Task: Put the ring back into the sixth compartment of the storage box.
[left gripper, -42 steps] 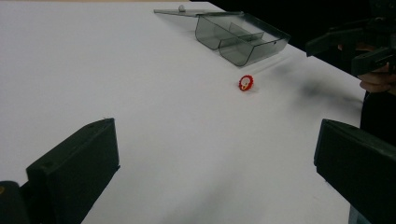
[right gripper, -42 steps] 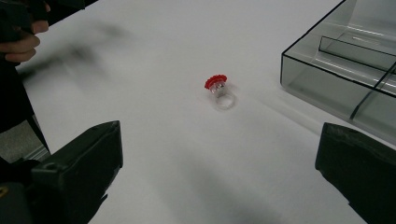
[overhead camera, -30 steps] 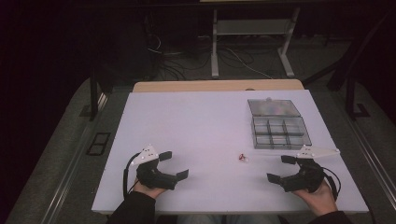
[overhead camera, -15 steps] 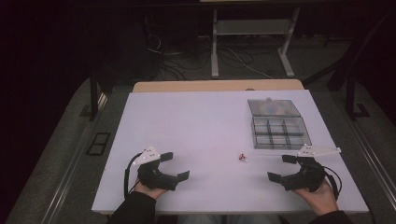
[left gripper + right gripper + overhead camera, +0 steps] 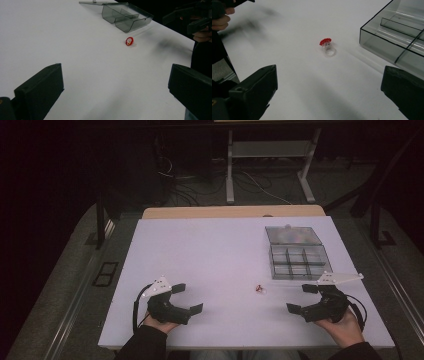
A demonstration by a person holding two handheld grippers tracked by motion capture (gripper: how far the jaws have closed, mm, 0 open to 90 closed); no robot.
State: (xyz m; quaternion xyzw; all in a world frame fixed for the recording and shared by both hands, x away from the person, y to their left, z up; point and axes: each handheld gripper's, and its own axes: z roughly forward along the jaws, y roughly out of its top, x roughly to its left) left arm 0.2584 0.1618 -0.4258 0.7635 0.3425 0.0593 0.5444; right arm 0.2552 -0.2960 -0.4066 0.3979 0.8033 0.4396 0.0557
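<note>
**Ring not yet picked up; both tongs waited spread at the near edge**

The white table [image 5: 210,265] lay almost bare, a wide open sheet running from its far edge by the wooden strip to the near edge where the person sat. Dark floor and desk legs stood beyond the far side, well clear of the work.

At the far right stood the clear compartment box [image 5: 299,261], its lid [image 5: 292,235] folded open and lying flat on the table behind it. The compartments that could be seen looked empty, so nothing seemed to have been put away yet. The box sat close to the table's right edge, leaving little room on that side but plenty to its left and in front.

The left tongs [image 5: 187,298] rested near the near-left part of the table, held from below in the left hand [image 5: 159,322], jaws spread wide with nothing between them. The right tongs [image 5: 301,299] were at the near right, just in front of the box, also spread wide and empty.

The small red-topped ring [image 5: 259,289] lay on the bare table between the two tongs, nearer the right ones and a little to the near left of the box, touching nothing. In the right gripper view it showed a clear band with a red rosette on it.

By this judgement the work was at its start: the ring was still to be gripped, lifted and carried the short way to a compartment. The path looked open, the box's near wall being the one edge to clear.
</note>
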